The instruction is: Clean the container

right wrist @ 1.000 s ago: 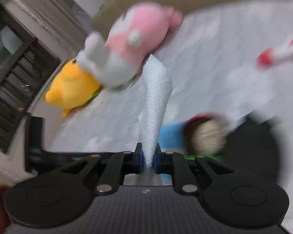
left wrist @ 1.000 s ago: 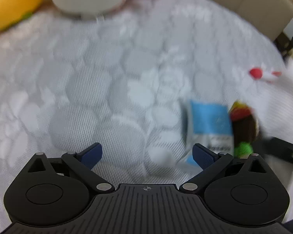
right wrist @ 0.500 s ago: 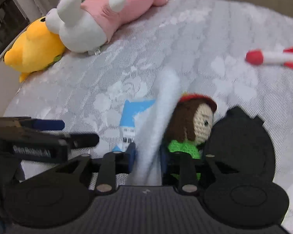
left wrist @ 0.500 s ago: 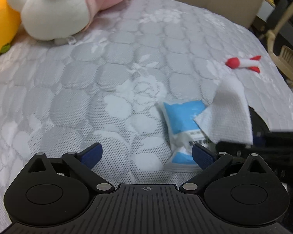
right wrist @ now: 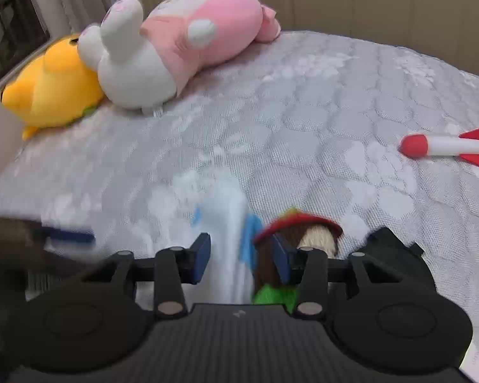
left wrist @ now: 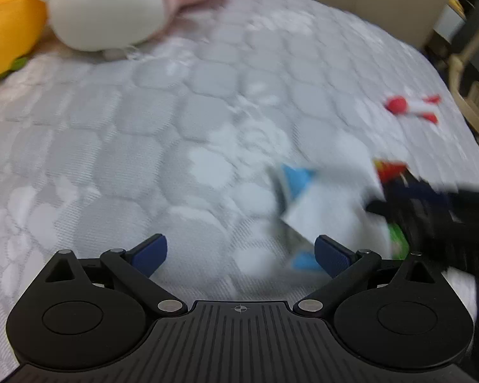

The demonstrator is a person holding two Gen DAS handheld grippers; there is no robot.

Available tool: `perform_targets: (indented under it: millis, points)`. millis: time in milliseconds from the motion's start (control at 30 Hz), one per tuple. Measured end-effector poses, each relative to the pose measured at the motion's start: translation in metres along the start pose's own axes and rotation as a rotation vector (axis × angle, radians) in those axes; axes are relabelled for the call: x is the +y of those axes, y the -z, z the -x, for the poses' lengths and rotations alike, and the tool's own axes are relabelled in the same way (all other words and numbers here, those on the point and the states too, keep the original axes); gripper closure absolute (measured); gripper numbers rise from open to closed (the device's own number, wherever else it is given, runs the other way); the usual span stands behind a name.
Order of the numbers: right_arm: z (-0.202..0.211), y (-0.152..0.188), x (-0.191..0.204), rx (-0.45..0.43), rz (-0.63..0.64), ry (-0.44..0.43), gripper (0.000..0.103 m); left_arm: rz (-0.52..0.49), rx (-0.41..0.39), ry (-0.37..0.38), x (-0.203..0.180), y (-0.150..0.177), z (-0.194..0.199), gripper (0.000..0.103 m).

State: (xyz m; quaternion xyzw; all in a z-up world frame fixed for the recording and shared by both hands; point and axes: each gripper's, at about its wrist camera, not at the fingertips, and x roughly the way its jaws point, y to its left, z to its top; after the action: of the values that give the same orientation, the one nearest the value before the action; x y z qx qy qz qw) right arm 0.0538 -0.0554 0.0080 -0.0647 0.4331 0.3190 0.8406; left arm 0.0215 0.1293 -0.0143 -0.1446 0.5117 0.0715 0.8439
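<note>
A white wipe (right wrist: 228,223) stands blurred between the fingers of my right gripper (right wrist: 241,257), whose jaws are apart; it also shows in the left wrist view (left wrist: 332,204), over a blue wipes packet (left wrist: 295,177). A black container (right wrist: 396,255) lies at the right behind a crocheted doll (right wrist: 306,233) with a red hat. My left gripper (left wrist: 241,253) is open and empty above the bed, left of the packet. The right gripper shows blurred at the right of the left wrist view (left wrist: 431,210).
A quilted grey bedcover (right wrist: 303,111) fills both views. A pink and white plush (right wrist: 182,38) and a yellow plush (right wrist: 51,89) lie at the back left. A red and white toy rocket (right wrist: 444,145) lies at the right. A beige headboard (right wrist: 367,0) runs behind.
My right gripper's jaws have opened from being shut on the white wipe, and it has dropped lower toward the doll and packet. My left gripper stays open and has shifted slightly.
</note>
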Motion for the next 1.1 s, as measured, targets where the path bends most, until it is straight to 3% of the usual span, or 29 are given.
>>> perform_targets:
  millis: [67, 133, 167, 267, 467, 533, 633, 700, 800, 833, 867, 1033, 1100]
  points:
    - [0.001, 0.01, 0.003, 0.016, 0.059, -0.004, 0.068, 0.062, -0.002, -0.008, 0.013, -0.003, 0.001, 0.002]
    - [-0.005, 0.014, 0.006, 0.041, 0.062, -0.018, 0.096, 0.126, -0.012, -0.008, 0.026, -0.004, 0.004, 0.002]
    - [-0.012, 0.013, 0.008, 0.06, 0.059, -0.026, 0.097, 0.151, -0.014, -0.007, 0.03, -0.004, 0.005, 0.002]
    - [-0.025, 0.009, 0.019, 0.063, 0.083, -0.018, 0.098, 0.168, 0.0, -0.008, 0.034, -0.004, 0.004, 0.001]
    - [-0.026, -0.021, 0.02, -0.078, 0.006, -0.025, 0.098, 0.159, 0.053, -0.002, 0.031, -0.002, -0.007, 0.001]
    - [-0.031, -0.03, 0.017, -0.083, 0.016, -0.012, 0.098, 0.185, 0.053, 0.008, 0.036, -0.002, -0.007, 0.001]
    - [-0.036, -0.034, 0.014, -0.037, 0.014, -0.052, 0.084, 0.232, 0.037, 0.015, 0.045, -0.003, -0.004, 0.001]
    - [-0.041, -0.028, 0.017, -0.001, 0.035, -0.067, 0.069, 0.269, 0.033, 0.016, 0.052, -0.004, -0.005, 0.001]
    - [-0.047, -0.013, 0.018, 0.024, 0.03, -0.094, 0.074, 0.305, 0.055, 0.015, 0.061, -0.003, -0.011, 0.001]
    - [-0.047, -0.009, 0.016, 0.03, 0.027, -0.099, 0.08, 0.3, 0.067, 0.028, 0.061, -0.002, -0.014, 0.001]
    - [-0.044, -0.004, 0.013, 0.036, 0.03, -0.095, 0.092, 0.286, 0.08, 0.049, 0.058, -0.001, -0.017, 0.001]
    - [-0.028, 0.019, -0.004, 0.067, 0.043, -0.071, 0.094, 0.167, 0.115, 0.182, 0.03, 0.0, -0.025, 0.001]
    - [-0.022, 0.028, -0.011, 0.079, 0.049, -0.061, 0.097, 0.125, 0.114, 0.2, 0.018, 0.0, -0.026, 0.001]
